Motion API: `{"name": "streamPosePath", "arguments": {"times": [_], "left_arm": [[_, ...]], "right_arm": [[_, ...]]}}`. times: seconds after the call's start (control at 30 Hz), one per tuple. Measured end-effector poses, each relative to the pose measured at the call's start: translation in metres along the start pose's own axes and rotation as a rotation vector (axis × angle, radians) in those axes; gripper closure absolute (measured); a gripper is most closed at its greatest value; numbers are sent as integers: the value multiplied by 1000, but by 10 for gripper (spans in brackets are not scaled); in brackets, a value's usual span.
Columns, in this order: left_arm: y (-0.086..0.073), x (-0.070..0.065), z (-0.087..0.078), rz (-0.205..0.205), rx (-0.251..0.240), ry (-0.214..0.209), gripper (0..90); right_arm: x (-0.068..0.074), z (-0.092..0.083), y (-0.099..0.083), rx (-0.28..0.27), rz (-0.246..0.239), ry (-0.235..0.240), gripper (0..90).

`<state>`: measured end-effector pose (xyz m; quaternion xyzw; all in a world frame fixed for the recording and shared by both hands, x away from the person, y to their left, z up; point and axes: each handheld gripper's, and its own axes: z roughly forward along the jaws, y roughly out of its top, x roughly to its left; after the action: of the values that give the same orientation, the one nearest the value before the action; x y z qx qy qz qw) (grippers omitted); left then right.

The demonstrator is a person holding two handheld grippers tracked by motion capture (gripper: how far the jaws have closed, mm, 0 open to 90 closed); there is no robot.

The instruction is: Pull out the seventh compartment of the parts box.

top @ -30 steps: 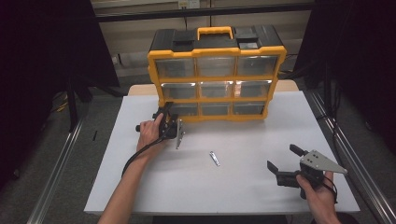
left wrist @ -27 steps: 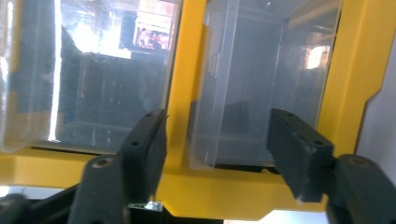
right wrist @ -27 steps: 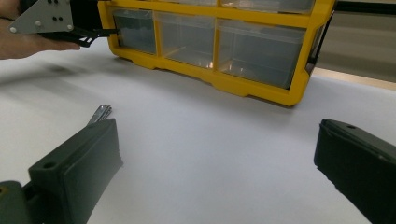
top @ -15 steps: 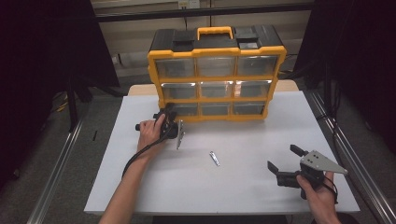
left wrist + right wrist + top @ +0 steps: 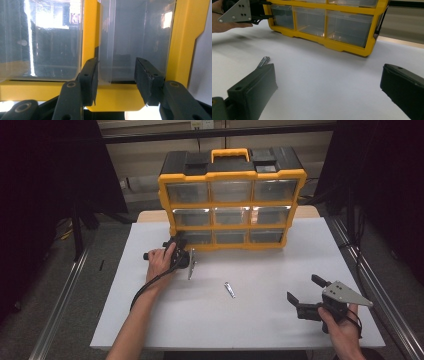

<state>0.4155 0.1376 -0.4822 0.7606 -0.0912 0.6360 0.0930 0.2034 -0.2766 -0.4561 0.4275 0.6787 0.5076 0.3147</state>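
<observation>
- At the lower left corner of the yellow organizer [image 5: 232,195], left of centre in the high view, the left gripper [image 5: 181,251] stands against the bottom-left drawer [image 5: 196,237].
- Its jaws have just been closing. In the left gripper view they now stand half closed, one on each side of the clear front lip of the drawer [image 5: 110,50].
- The left pad seems to lie against the edge of the plastic, but the right pad is apart from it with a gap between. So I judge that the lip is between the jaws and not yet pinched.
- Compared with the earlier high views, the left hand [image 5: 161,262] is at the same place on the table [image 5: 210,320]; only the jaws changed.
- This means, I think, that the step in hand is the grasp of the drawer front. After the jaws close fully, a pull toward the person should slide the drawer out.
- The drawer itself sits closed in its slot, flush with the other drawers of the bottom row.
- At the lower right of the high view the right gripper [image 5: 306,296] hangs above the table with its jaws spread wide and nothing between them. It has not moved from the earlier views.
- A small metal piece [image 5: 229,289] lies on the table in the middle, between the two grippers, at the same place as before.
</observation>
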Motion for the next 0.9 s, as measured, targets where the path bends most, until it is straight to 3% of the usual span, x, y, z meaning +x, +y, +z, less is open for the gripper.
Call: {"name": "streamPosePath", "arguments": {"times": [0.1, 0.17, 0.2, 0.23, 0.27, 0.3, 0.37, 0.4, 0.43, 0.57, 0.6, 0.67, 0.73, 0.83, 0.9], "left_arm": [[1, 1, -1, 48, 17, 4, 563], [0, 1, 1, 22, -7, 16, 595], [0, -2, 1, -33, -15, 20, 602], [0, 0, 0, -6, 6, 16, 603], [0, -1, 2, 24, -14, 51, 607], [1, 1, -1, 44, 25, 31, 615], [1, 2, 0, 42, 14, 20, 663], [0, 3, -1, 30, 10, 42, 698], [0, 5, -1, 22, 11, 24, 723], [-2, 5, -1, -17, -8, 59, 766], [-2, 3, 2, -26, -43, 67, 768], [0, 6, -1, 12, 15, 35, 771], [-1, 5, -2, -9, 10, 50, 775], [0, 6, -2, 14, 20, 32, 779], [0, 4, -2, -10, 16, 52, 780]], "right_arm": [[0, 0, 0, 2, -2, 4, 2], [1, 0, 0, 2, -5, 8, 4], [1, 0, 0, 2, -5, 11, 4], [2, 0, 0, 1, -8, 9, 3], [2, 1, 0, 0, -5, 6, 4], [2, 1, 0, 0, -3, 8, 4], [2, 0, 1, -2, -3, 7, 3], [2, 0, 0, -3, -3, 7, 3], [1, 0, 1, -4, -3, 5, 3], [1, 0, 0, -1, -3, 9, 3], [1, 0, 0, -1, -2, 11, 3], [2, 0, 0, -1, -7, 11, 3], [2, 1, 0, -2, -7, 10, 4], [1, 0, 1, 0, -5, 13, 4], [1, 0, 1, -8, -5, 5, 3]]}}
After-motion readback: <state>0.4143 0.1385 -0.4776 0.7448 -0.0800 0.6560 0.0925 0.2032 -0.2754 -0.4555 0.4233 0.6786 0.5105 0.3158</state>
